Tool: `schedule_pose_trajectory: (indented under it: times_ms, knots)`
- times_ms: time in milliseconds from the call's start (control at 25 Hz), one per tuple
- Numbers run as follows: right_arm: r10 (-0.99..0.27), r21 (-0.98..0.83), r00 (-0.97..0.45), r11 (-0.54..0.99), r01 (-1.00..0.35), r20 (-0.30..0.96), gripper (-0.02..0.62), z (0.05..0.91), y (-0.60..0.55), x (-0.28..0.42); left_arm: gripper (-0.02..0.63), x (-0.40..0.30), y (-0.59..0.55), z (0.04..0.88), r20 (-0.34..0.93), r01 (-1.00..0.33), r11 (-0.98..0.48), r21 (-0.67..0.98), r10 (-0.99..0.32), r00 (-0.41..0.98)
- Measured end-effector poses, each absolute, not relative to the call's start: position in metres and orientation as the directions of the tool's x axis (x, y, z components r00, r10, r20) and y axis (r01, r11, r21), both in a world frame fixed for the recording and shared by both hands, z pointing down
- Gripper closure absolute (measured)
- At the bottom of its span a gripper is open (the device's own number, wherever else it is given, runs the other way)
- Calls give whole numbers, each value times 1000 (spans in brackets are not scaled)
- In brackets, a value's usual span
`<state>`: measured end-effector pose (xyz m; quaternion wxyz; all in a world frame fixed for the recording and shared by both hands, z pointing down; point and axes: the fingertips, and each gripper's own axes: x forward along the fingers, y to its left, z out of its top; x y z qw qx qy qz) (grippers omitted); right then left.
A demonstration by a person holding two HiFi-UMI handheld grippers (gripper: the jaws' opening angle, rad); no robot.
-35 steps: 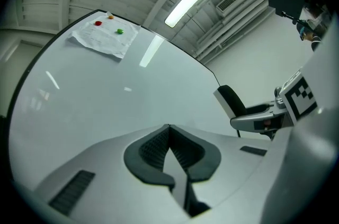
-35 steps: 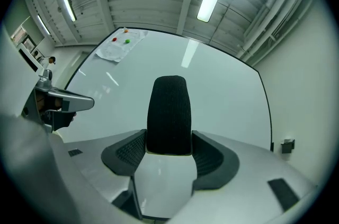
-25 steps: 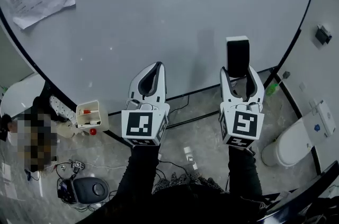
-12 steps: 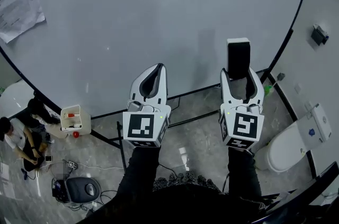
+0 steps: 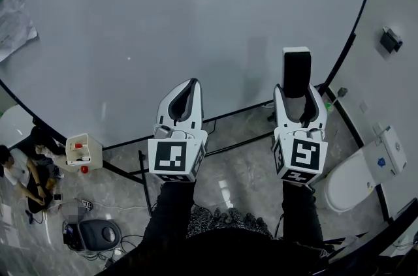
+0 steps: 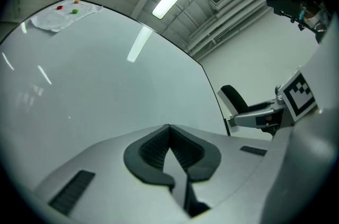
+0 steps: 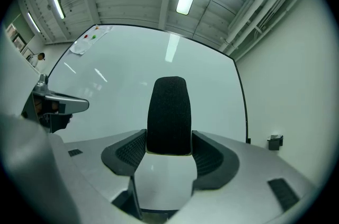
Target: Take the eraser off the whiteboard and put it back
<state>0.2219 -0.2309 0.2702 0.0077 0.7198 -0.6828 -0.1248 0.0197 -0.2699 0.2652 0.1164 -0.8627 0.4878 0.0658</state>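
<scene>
Whiteboard (image 5: 163, 20) fills most of your view, blank and black-framed, with a crumpled paper (image 5: 13, 14) at its 10 o'clock edge. Your right tongs (image 5: 298, 92) clamp the eraser (image 5: 296, 71) by its lower end. It is an oblong block with a dark felt face and pale rim, pointing toward 12 o'clock near the board's lower frame. Your left tongs (image 5: 191, 85), at its 9 o'clock, are pressed together on nothing.
</scene>
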Motion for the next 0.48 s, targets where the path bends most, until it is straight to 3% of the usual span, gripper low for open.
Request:
schedule_pose_trajectory:
  times_ms: [480]
  knots:
    - [-982, 176, 96, -124, -977, -162, 319, 275, -234, 227, 600, 20, -281, 276, -202, -831, -542, -126, -806, 556]
